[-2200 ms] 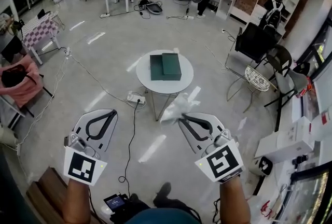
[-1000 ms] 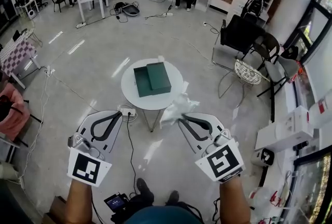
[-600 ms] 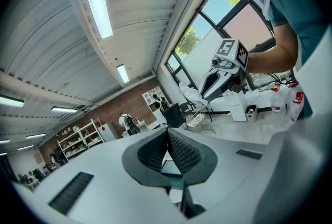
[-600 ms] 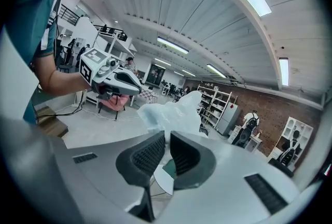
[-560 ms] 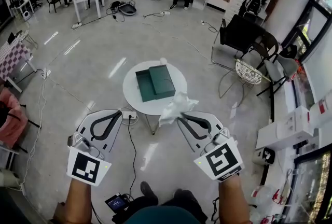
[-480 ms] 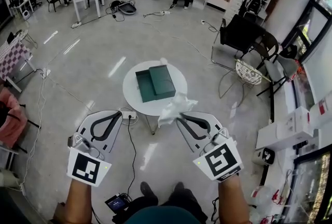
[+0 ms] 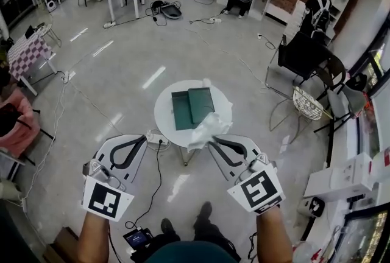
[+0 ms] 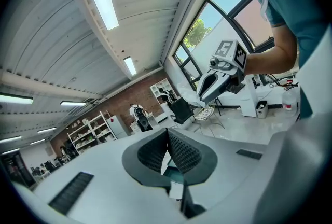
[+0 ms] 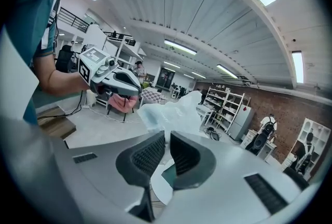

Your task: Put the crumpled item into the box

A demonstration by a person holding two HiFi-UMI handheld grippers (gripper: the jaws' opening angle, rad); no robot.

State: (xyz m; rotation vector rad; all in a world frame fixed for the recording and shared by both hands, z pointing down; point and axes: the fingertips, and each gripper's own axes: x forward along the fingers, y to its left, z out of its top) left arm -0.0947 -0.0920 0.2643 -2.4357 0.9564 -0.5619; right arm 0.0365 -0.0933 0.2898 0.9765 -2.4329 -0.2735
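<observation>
A round white table (image 7: 166, 125) stands just ahead, carrying a dark green box (image 7: 181, 111) with its lid (image 7: 202, 103) lying beside it. My right gripper (image 7: 211, 145) is shut on a crumpled white item (image 7: 207, 128), held in the air at the table's near edge. In the right gripper view the crumpled item (image 9: 171, 112) rises above the jaws of that gripper (image 9: 167, 139), with the table (image 9: 155, 186) below. My left gripper (image 7: 145, 139) is shut with nothing in it, held left of the table. Its pads meet in the left gripper view (image 8: 167, 133).
A power strip (image 7: 157, 137) and cables lie on the floor under the table's near left. A wire chair (image 7: 309, 103) and a black chair (image 7: 303, 52) stand to the right. White boxes (image 7: 344, 176) sit at the far right, and people stand at the back.
The table and green box have come closer and now lie just beyond the gripper tips. Both grippers keep their pose, the right one still holding the crumpled item.
</observation>
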